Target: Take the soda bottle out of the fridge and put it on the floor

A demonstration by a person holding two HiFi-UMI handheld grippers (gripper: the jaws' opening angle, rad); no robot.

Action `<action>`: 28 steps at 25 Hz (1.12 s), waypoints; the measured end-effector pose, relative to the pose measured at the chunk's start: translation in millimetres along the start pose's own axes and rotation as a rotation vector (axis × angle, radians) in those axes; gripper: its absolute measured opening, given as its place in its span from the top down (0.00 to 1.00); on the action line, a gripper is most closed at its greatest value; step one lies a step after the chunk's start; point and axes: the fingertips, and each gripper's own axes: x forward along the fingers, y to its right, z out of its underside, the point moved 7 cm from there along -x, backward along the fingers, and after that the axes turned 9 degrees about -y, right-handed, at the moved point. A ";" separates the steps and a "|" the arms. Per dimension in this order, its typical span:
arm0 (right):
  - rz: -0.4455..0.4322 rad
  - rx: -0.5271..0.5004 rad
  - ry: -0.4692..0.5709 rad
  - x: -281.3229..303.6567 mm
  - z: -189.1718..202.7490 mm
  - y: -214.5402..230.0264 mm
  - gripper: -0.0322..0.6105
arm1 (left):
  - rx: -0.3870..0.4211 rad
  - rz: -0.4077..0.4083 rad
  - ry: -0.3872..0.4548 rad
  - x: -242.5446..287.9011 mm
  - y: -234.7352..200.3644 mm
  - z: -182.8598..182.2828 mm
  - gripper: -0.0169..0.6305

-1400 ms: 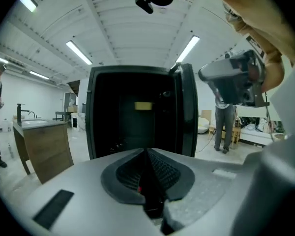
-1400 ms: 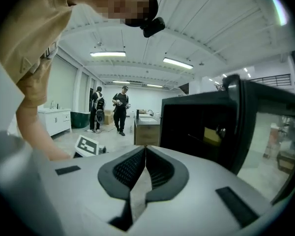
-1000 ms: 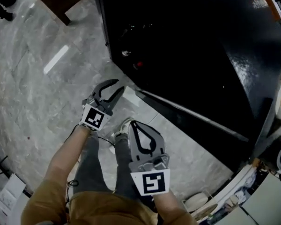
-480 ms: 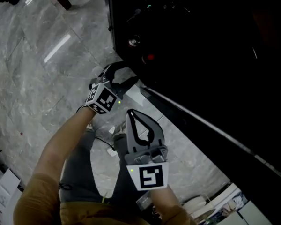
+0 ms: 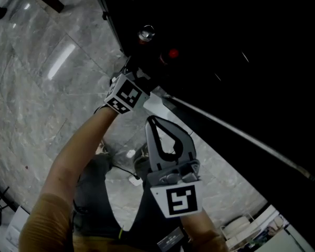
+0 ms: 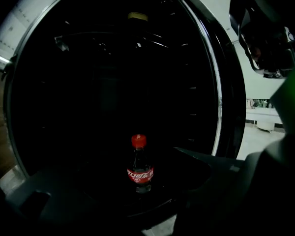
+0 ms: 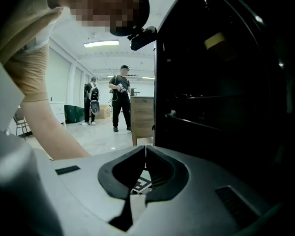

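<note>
The soda bottle (image 6: pixel 139 166), dark with a red cap and red label, stands upright on a low shelf inside the black fridge (image 5: pixel 226 62). Its red cap (image 5: pixel 172 53) shows in the head view. My left gripper (image 5: pixel 140 73) reaches into the fridge opening, its jaws opening wide. The bottle stands ahead of them, apart, and nothing is gripped. The dark fingers (image 6: pixel 221 168) frame the bottom of the left gripper view. My right gripper (image 5: pixel 156 124) hangs lower outside the fridge, its jaws shut on nothing, tips meeting (image 7: pixel 145 149).
Grey marble floor (image 5: pixel 37 88) lies to the left of the fridge. A second bottle with a pale cap (image 5: pixel 146 34) stands further in. The open door edge (image 6: pixel 226 82) is at right. Two people (image 7: pixel 121 97) stand far off by a wooden cabinet.
My left gripper has moved forward into the fridge opening and its jaws have spread. The right gripper stays shut in about the same place.
</note>
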 end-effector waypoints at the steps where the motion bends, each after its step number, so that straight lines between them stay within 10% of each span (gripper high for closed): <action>1: -0.009 0.006 -0.003 4.2 6.0 2.0 0.95 | 0.023 0.006 0.001 6.6 0.1 2.5 0.53; 9: 0.036 -0.045 -0.018 41.6 40.1 15.9 0.95 | 0.134 0.073 -0.006 48.9 -7.0 30.2 0.52; 28: 0.141 -0.206 0.116 109.3 78.6 41.7 0.95 | 0.111 0.192 0.191 87.0 -29.9 39.2 0.52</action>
